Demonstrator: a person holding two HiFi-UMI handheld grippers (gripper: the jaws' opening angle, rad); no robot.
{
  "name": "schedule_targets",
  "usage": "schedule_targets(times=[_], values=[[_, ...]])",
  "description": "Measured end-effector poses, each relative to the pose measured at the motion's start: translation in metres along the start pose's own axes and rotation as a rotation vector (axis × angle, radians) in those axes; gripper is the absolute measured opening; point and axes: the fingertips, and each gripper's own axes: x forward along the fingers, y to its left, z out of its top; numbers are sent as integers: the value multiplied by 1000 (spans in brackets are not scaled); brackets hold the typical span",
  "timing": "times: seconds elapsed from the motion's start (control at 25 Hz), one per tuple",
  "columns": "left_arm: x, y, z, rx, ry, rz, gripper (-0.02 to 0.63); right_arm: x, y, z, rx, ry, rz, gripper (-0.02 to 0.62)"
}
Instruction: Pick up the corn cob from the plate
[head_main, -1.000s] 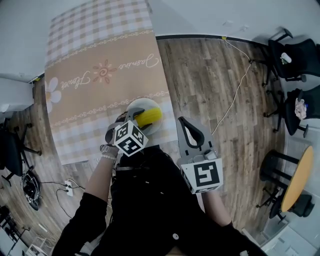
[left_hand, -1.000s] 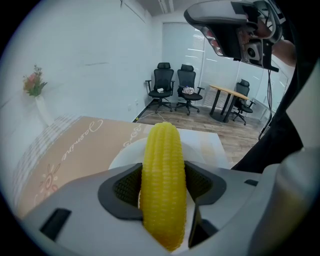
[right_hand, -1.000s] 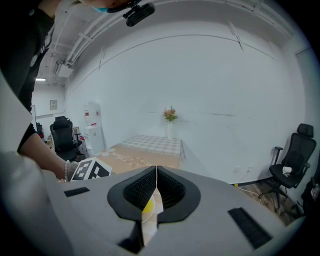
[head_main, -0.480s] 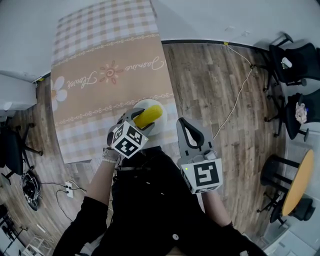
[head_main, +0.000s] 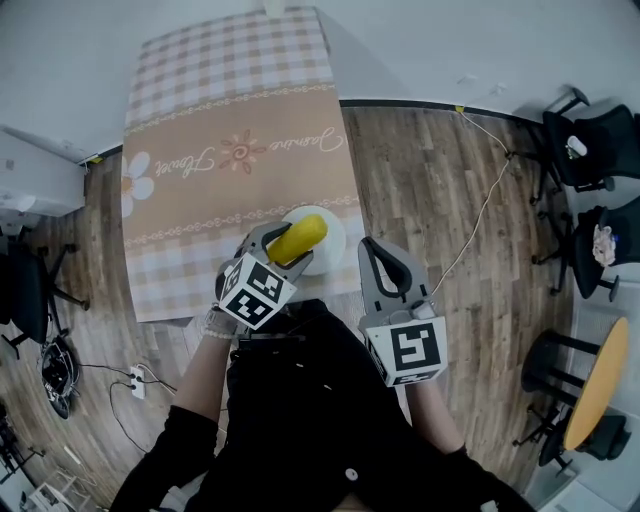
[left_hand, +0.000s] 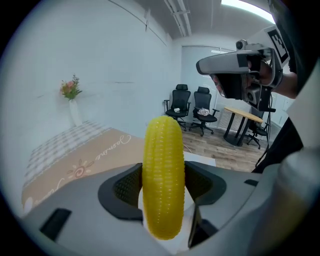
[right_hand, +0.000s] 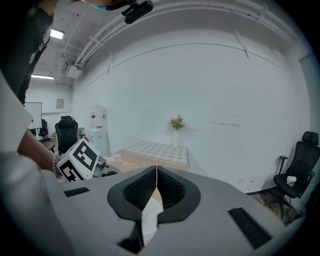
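A yellow corn cob (head_main: 297, 239) (left_hand: 163, 180) is clamped across its middle between the jaws of my left gripper (head_main: 278, 243) (left_hand: 162, 187), which is shut on it. The cob hangs above a white plate (head_main: 325, 245) that lies near the front edge of the table (head_main: 230, 160). In the left gripper view the cob stands upright between the dark pads, with a strip of the plate (left_hand: 189, 207) showing beneath. My right gripper (head_main: 382, 270) (right_hand: 156, 192) is shut with nothing in it, held beside the table's front right corner, to the right of the plate.
A checked cloth with a tan flowered band covers the table. A vase of flowers (right_hand: 176, 131) stands at its far end by the white wall. Office chairs (head_main: 590, 130) and a round wooden table (head_main: 590, 370) stand to the right on the wooden floor. A cable (head_main: 480, 190) trails there.
The left gripper with the corn cob in it has risen a little off the plate. The head view has shifted, so the table sits lower and further right. The right gripper has barely moved.
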Motion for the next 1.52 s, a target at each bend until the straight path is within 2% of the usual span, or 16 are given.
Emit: schedule_targets(times=[0.32, 0.68, 1.16, 1.52], values=[[-35, 7, 27, -37, -92, 56, 264, -3, 1, 10, -18, -36, -6, 41], [-79, 11, 67, -14, -187, 98, 264, -7, 9, 28, -46, -55, -15, 41], [-139, 23, 95, -79, -289, 158, 264, -11, 11, 53, -53, -117, -37, 41], [-177, 31, 110, -121, -375, 206, 264, -13, 19, 66, -62, -143, -22, 41]])
